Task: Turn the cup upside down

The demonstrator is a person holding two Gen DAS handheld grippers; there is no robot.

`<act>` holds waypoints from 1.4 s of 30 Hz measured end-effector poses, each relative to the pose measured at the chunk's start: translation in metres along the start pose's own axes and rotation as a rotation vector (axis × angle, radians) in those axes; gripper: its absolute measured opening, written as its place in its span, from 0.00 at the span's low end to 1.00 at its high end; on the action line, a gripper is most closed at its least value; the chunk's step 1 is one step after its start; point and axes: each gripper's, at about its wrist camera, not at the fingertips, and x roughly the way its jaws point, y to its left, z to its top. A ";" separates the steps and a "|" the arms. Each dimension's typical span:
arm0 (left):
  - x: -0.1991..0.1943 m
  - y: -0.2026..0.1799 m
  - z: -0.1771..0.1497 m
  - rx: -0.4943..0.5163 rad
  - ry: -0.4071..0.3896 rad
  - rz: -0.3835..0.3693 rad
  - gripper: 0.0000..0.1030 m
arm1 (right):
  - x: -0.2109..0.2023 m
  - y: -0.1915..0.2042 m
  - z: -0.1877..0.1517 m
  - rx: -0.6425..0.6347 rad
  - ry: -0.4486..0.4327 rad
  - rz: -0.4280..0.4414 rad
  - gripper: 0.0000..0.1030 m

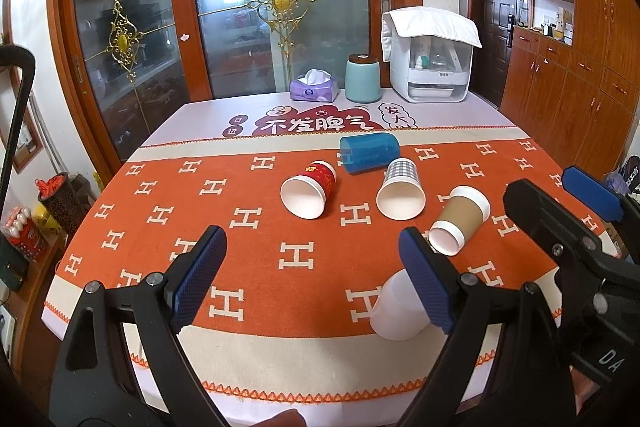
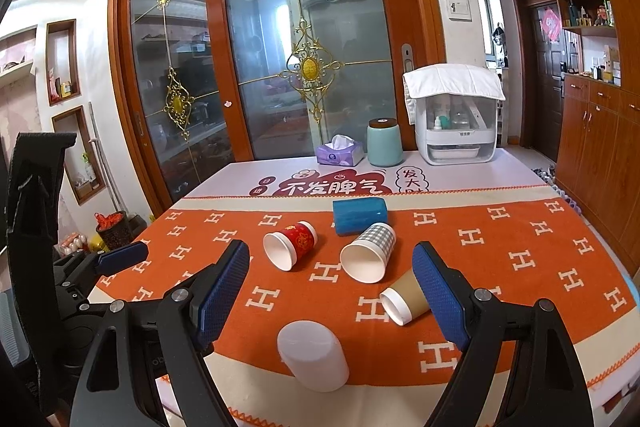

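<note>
Several cups lie on their sides on the orange tablecloth (image 1: 280, 267): a red paper cup (image 1: 310, 193) (image 2: 291, 243), a grey checked paper cup (image 1: 401, 189) (image 2: 368, 251), a brown coffee cup (image 1: 460, 221) (image 2: 404, 297) and a blue plastic cup (image 1: 369, 151) (image 2: 359, 215). A white translucent cup (image 1: 398, 309) (image 2: 313, 355) stands upside down near the front edge. My left gripper (image 1: 314, 279) is open and empty, its right finger in front of the white cup. My right gripper (image 2: 336, 297) is open and empty above the white cup; it also shows at the right of the left wrist view (image 1: 556, 203).
A purple tissue box (image 1: 314, 87), a teal canister (image 1: 363, 78) and a white appliance with a towel on top (image 1: 432, 55) stand at the table's far edge. Glass sliding doors are behind. Wooden cabinets stand at the right.
</note>
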 end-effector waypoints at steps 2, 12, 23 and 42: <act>-0.001 0.000 0.000 0.001 0.001 0.002 0.84 | 0.000 0.000 0.000 0.000 0.001 0.000 0.82; -0.001 -0.002 0.000 0.001 0.002 -0.001 0.84 | 0.001 -0.001 0.000 0.002 0.001 0.000 0.82; 0.000 -0.002 0.000 0.000 0.002 0.001 0.84 | 0.003 0.000 -0.002 0.001 0.001 0.005 0.82; 0.002 -0.006 -0.002 0.012 0.005 -0.005 0.84 | 0.004 0.003 -0.005 0.005 0.004 0.007 0.82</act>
